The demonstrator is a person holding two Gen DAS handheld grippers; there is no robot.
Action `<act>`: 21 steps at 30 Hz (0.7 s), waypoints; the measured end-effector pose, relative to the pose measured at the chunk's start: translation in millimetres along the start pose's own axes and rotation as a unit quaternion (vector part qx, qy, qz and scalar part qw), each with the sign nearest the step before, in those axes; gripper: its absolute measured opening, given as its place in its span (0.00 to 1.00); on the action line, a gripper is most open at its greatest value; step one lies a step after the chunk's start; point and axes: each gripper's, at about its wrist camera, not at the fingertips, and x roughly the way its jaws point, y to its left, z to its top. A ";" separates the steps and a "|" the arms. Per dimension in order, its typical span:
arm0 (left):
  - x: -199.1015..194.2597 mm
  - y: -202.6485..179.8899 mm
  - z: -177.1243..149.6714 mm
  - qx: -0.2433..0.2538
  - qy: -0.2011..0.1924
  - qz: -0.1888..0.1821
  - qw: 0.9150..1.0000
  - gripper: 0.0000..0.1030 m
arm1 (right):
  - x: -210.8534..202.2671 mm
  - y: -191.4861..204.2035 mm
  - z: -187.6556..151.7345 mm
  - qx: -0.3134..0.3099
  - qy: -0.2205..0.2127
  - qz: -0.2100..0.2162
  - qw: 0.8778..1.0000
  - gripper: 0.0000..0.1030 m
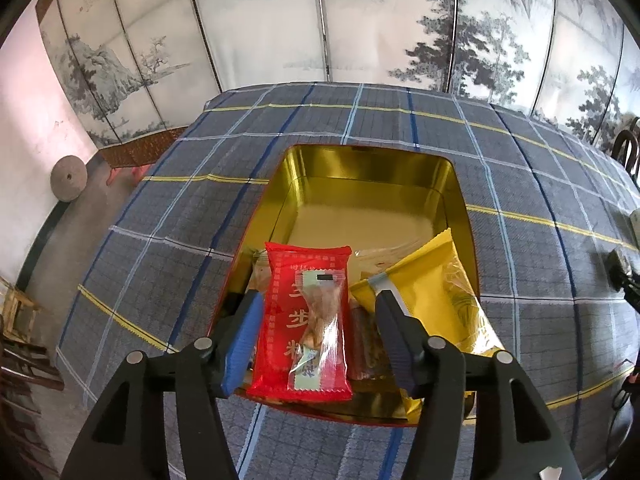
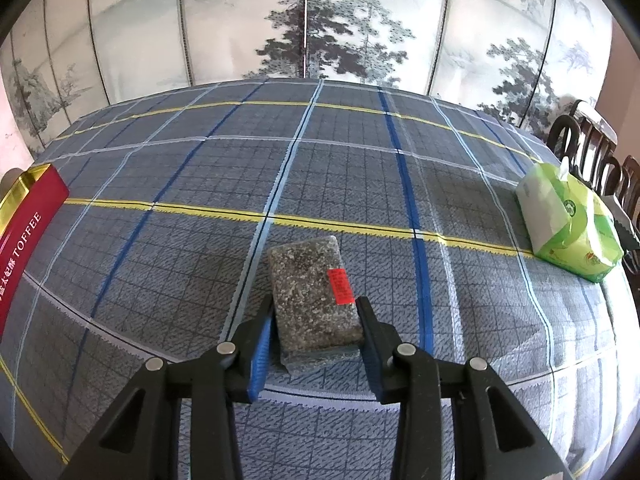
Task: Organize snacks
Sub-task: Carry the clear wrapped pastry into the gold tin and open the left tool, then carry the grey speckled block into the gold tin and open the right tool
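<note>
An open gold-lined tin (image 1: 456, 184) stands on the plaid tablecloth; its red side marked TOFFEE (image 2: 28, 220) shows at the left edge of the right wrist view. In its near end lie a red snack packet (image 1: 304, 320), a yellow packet (image 1: 432, 280) and a brown bar (image 1: 362, 348). My left gripper (image 1: 319, 300) is open over the tin, with the red packet lying loose between its fingers. My right gripper (image 2: 315, 302) is low on the table, pads against both long sides of a dark speckled snack bar (image 2: 312, 296) with a red label.
A green tissue pack (image 2: 568, 220) lies at the table's right side, with dark wooden chairs (image 2: 592, 144) behind it. A painted folding screen (image 2: 320, 20) runs along the far edge. A round stone disc (image 1: 68, 178) leans on the wall left of the table.
</note>
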 end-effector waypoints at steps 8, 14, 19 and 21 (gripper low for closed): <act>-10.7 0.6 -2.5 -0.014 -0.007 -0.005 1.000 0.62 | -1.4 4.2 -1.9 0.012 0.004 -0.004 1.000 0.36; -21.3 2.0 -4.5 -0.020 -0.018 -0.002 1.000 0.66 | -8.9 11.0 -3.7 0.017 0.001 -0.005 1.000 0.36; -28.8 4.9 -6.9 -0.025 -0.022 -0.004 0.999 0.71 | -21.5 22.5 2.7 0.012 -0.007 0.011 1.000 0.36; -30.3 7.9 -8.0 -0.030 -0.021 -0.004 0.999 0.72 | -26.6 30.8 6.5 0.008 -0.010 0.023 1.000 0.36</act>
